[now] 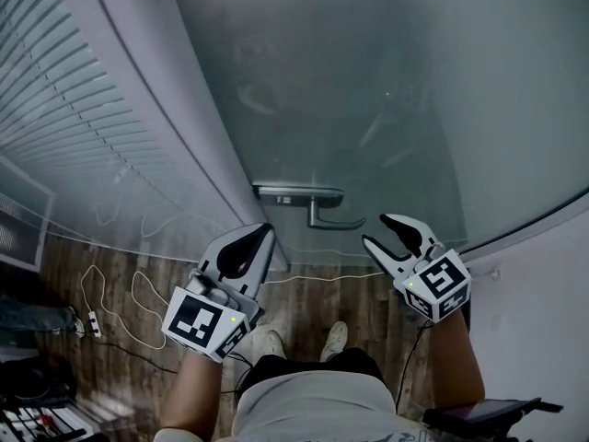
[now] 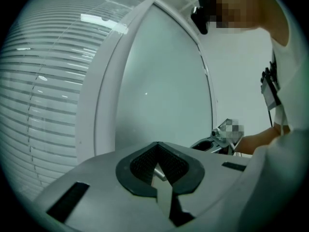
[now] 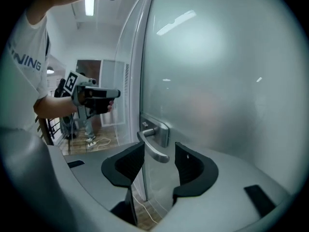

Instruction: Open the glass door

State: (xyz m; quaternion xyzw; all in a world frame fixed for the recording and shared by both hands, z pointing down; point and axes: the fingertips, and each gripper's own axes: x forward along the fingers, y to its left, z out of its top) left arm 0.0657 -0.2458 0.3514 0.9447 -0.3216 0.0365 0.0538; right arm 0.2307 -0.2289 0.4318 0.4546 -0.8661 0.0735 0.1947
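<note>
My right gripper [image 3: 159, 162] was open and empty, its jaws framing the lever handle [image 3: 152, 151] on the glass door [image 3: 222, 81] just ahead. I judged I should slide in squarely over the lever before squeezing. My left gripper [image 2: 158, 149] was closed, off to the side.

The glass door [image 1: 368, 109] is being lit coolly and dimly. A ceiling lamp [image 3: 89, 5], left of the door, is being mirrored high on it as glare. Lines beside it are being bent by lens distortion.
</note>
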